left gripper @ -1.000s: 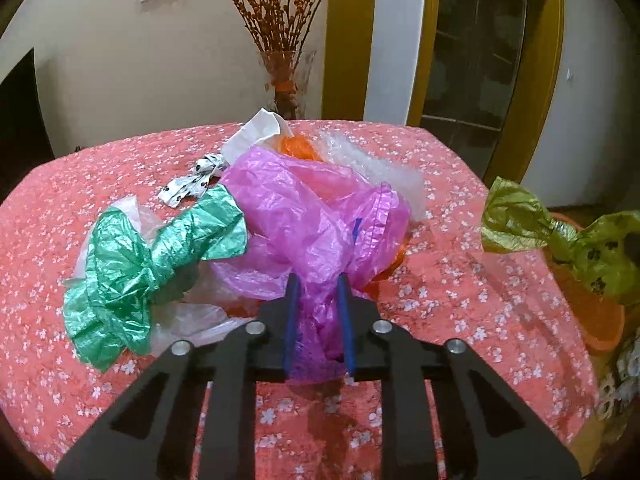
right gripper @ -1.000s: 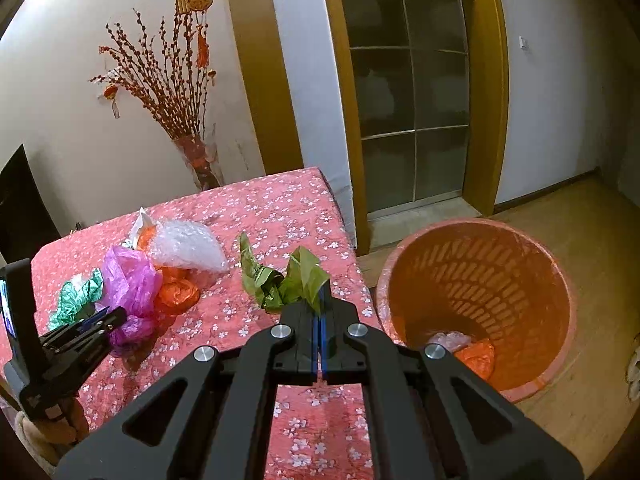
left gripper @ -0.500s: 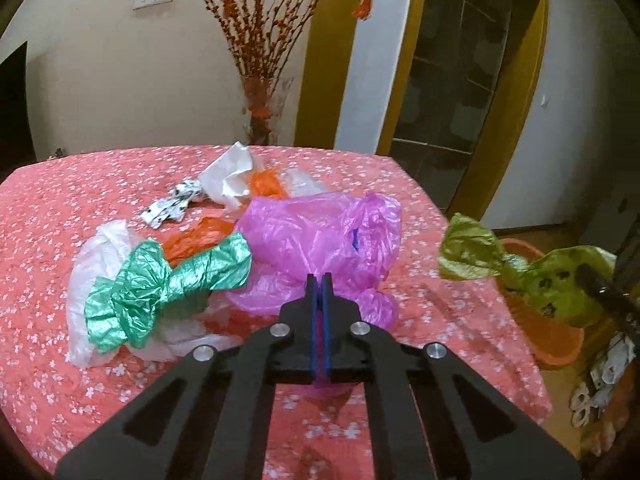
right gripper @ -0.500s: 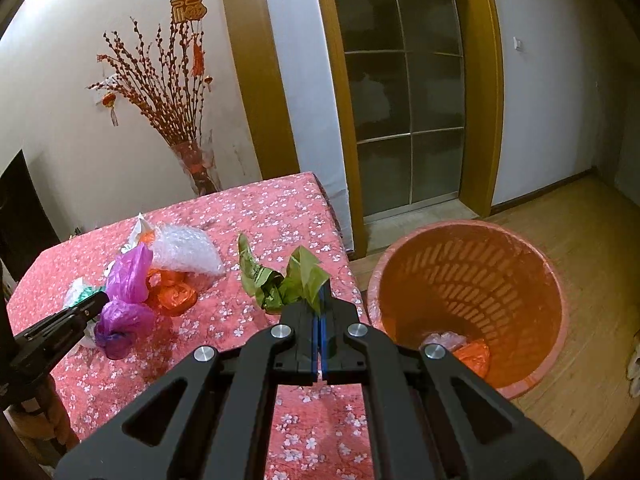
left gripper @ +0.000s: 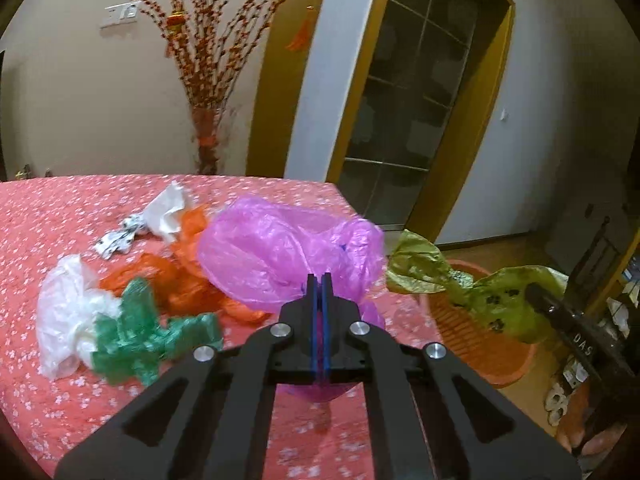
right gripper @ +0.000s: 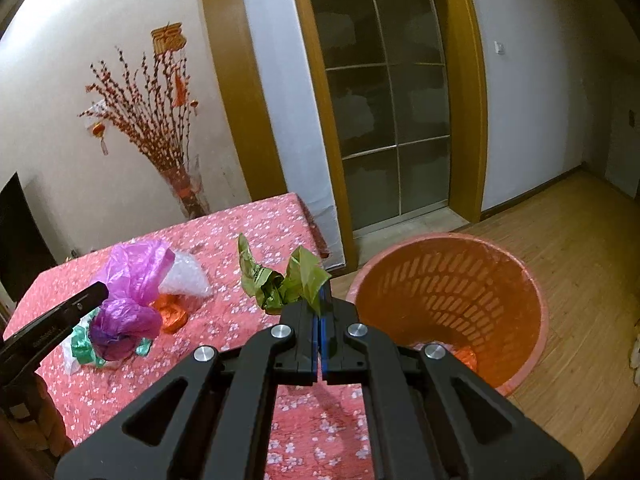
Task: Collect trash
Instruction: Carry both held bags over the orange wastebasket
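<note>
A: What sits nearest each camera?

B: The left gripper [left gripper: 319,280], jaws pressed together on the crumpled magenta plastic bag [left gripper: 288,252], which hangs lifted above the pink floral tablecloth [left gripper: 52,216]. The right gripper [right gripper: 320,300] is likewise clamped, pinching the crumpled olive-green plastic bag [right gripper: 280,280] at the table's edge.

A: And around them?

B: Just left of the magenta bag lie a crinkled green foil wrapper [left gripper: 140,328], a white translucent plastic bag [left gripper: 64,304] and crumpled orange plastic [left gripper: 176,280]; farther back, a white paper scrap [left gripper: 168,212] and a black-and-white printed wrapper [left gripper: 116,240]. The right view also shows a clear bubble-wrap piece [right gripper: 184,276] behind the magenta bag.

A: Where is the bin?

B: The round orange slotted plastic basket [right gripper: 532,292] stands on the wooden floor just beside the table, right of the olive bag, with some scraps at its bottom. Beyond, a vase of red-berried branches [right gripper: 160,136] stands against the wall beside a glass-paned door [right gripper: 384,92].
</note>
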Demonstrator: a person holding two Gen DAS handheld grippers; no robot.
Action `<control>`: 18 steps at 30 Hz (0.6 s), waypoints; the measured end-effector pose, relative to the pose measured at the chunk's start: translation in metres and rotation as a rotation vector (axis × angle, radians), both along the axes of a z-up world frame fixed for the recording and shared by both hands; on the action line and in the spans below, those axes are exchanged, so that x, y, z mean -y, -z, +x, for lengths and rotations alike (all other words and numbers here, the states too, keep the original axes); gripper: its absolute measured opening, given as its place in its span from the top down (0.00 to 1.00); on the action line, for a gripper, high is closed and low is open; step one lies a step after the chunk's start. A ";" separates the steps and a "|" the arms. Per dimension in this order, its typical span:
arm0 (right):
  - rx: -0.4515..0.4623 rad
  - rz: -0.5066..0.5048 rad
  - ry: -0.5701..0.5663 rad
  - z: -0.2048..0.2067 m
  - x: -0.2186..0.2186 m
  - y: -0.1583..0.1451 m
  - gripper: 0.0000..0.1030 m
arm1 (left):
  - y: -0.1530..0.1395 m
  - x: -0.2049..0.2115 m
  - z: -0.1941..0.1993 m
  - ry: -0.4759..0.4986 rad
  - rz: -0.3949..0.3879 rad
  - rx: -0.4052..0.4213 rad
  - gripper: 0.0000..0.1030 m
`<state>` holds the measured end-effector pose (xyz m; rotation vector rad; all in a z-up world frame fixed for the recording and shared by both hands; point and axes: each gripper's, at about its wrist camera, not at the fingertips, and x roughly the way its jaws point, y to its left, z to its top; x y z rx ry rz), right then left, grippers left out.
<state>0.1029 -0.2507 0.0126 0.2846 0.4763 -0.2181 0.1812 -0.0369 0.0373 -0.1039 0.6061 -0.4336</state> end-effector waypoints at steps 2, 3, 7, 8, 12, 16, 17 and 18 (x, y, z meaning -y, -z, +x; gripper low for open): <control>0.004 0.003 0.011 -0.001 0.005 0.000 1.00 | -0.002 0.009 0.000 0.015 -0.003 0.007 0.97; 0.005 0.006 0.016 -0.002 0.007 0.000 1.00 | -0.002 0.012 0.001 0.020 -0.003 0.008 0.97; 0.007 0.011 0.029 -0.005 0.014 0.003 1.00 | -0.004 0.027 0.000 0.047 -0.006 0.009 0.97; 0.008 0.012 0.034 -0.005 0.016 0.003 1.00 | -0.004 0.030 0.000 0.052 -0.006 0.010 0.97; 0.017 0.013 0.057 -0.010 0.024 0.001 1.00 | -0.008 0.045 -0.001 0.079 -0.008 0.014 0.97; 0.032 0.021 0.093 -0.014 0.037 -0.002 1.00 | -0.008 0.060 0.002 0.112 -0.011 0.014 0.97; 0.035 0.022 0.101 -0.015 0.040 -0.002 1.00 | -0.008 0.066 0.002 0.123 -0.012 0.013 0.97; 0.040 0.022 0.111 -0.016 0.044 -0.003 1.00 | -0.008 0.070 0.002 0.131 -0.014 0.012 0.97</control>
